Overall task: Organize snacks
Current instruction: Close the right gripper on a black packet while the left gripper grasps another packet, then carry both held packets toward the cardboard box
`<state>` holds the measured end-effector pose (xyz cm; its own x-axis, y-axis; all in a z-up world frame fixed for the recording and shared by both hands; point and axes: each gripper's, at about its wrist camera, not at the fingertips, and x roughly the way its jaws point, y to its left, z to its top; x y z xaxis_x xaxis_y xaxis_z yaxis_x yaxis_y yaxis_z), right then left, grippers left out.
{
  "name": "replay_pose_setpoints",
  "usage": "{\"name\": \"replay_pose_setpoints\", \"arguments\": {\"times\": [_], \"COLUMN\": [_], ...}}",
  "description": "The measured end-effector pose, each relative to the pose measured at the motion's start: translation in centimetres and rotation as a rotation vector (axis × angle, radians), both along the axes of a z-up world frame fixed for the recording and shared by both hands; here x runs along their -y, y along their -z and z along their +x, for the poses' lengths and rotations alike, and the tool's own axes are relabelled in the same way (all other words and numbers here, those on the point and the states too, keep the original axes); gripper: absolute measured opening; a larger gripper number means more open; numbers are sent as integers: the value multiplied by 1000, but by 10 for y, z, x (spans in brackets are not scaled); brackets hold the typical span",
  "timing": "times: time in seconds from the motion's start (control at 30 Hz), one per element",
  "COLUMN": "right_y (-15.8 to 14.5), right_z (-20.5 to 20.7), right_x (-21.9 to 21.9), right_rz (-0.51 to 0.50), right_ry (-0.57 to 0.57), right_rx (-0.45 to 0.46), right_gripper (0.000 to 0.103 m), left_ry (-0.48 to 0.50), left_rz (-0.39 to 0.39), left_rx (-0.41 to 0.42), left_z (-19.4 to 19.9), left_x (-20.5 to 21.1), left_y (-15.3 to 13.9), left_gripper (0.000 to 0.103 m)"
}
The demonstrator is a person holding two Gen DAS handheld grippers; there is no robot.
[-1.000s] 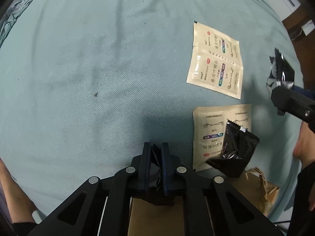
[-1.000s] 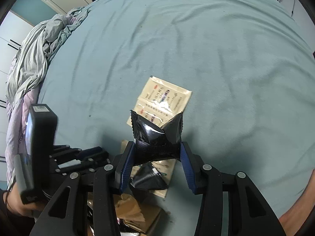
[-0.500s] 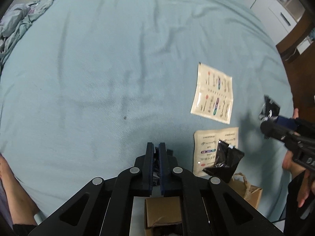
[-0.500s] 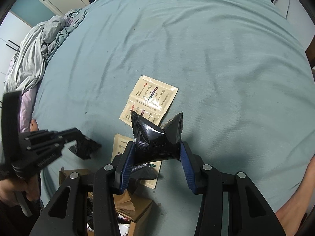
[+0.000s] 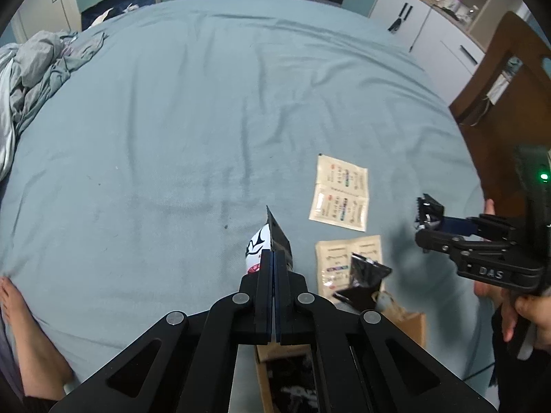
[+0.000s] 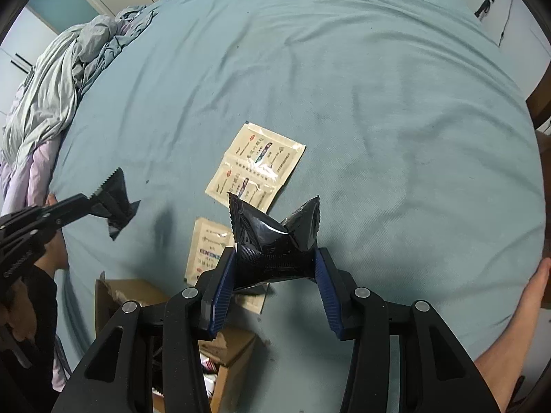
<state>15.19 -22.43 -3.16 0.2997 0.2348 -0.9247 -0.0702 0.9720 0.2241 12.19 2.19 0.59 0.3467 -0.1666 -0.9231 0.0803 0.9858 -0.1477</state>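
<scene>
My left gripper [image 5: 274,256] is shut on a thin black snack packet with a white print [image 5: 267,237], held above the teal bed sheet [image 5: 206,120]. From the right wrist view, the left gripper [image 6: 91,203] and its packet [image 6: 115,199] hang at the left. My right gripper [image 6: 275,270] is shut on a puffy black packet [image 6: 275,237]; it also shows in the left wrist view [image 5: 427,222]. Two beige sachet pairs [image 5: 341,192] [image 5: 339,258] lie on the sheet, and another black packet [image 5: 365,275] rests on the nearer pair.
An open cardboard box [image 5: 286,371] and a brown paper bag [image 5: 403,316] sit at the bed's near edge, below both grippers. A rumpled grey blanket [image 6: 62,79] lies at the far left. A bare foot [image 5: 20,309] rests on the sheet. White cabinets [image 5: 430,24] stand behind.
My left gripper has risen away from the cardboard box and its jaws have closed fully on a black packet. The right gripper has hardly moved and keeps its packet.
</scene>
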Motion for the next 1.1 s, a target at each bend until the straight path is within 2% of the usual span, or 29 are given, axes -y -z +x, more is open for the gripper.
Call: {"name": "replay_pose_setpoints", "arguments": {"times": [0.23, 0.47, 0.8, 1.1], "right_y": [-14, -36, -58, -63], "right_z": [-15, -28, -50, -61], "right_x": [-5, -11, -9, -11], "right_rz": [-22, -17, -55, -73], "right_ry": [-14, -27, -48, -93], "right_rx": [1, 25, 62, 51], "right_gripper": [44, 44, 44, 44], "left_ry": [39, 125, 246, 316], "left_rz": [-24, 3, 96, 120], "left_rx": [48, 75, 68, 36], "left_z": [-30, -75, -116, -123], "left_x": [4, 13, 36, 53], "left_y": [-24, -37, -24, -6], "left_gripper": [0, 0, 0, 0]}}
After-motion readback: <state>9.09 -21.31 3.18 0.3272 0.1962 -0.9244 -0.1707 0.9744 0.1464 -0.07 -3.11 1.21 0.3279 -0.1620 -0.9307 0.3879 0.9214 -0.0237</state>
